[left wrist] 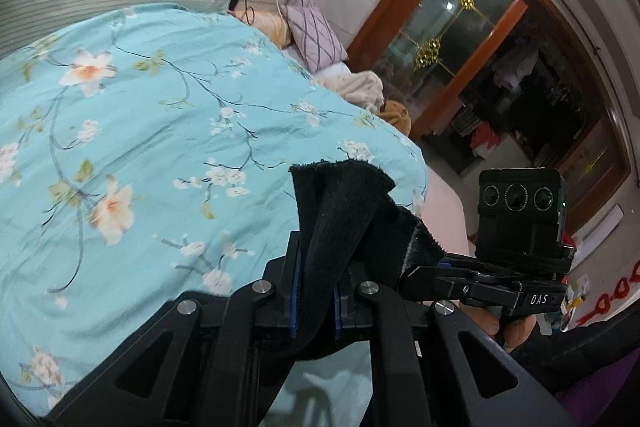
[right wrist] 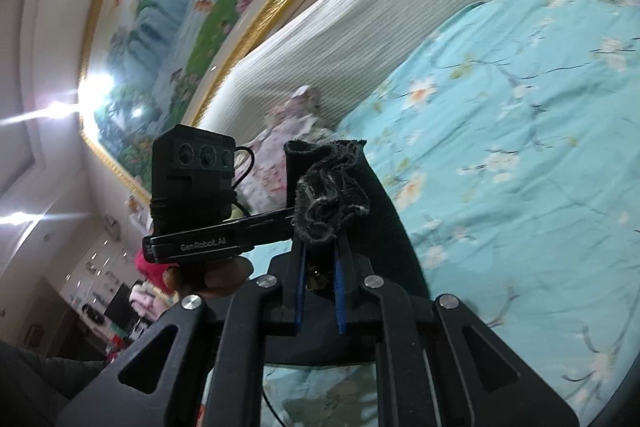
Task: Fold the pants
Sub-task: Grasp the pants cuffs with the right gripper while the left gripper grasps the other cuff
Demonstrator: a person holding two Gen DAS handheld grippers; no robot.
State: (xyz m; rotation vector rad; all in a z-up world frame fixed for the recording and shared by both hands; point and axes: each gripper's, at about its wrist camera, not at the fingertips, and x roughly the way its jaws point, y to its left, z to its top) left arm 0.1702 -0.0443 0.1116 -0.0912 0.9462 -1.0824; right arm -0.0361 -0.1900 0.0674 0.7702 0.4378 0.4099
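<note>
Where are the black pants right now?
The black pants are lifted above the floral bedspread, pinched in both views: the left tool and right tool each clamp a bunched edge.

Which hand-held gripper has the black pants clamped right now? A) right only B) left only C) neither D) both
D: the left hand-held gripper and the right hand-held gripper each have black pants fabric pinched between their blue pads, raised above the floral quilt.
</note>
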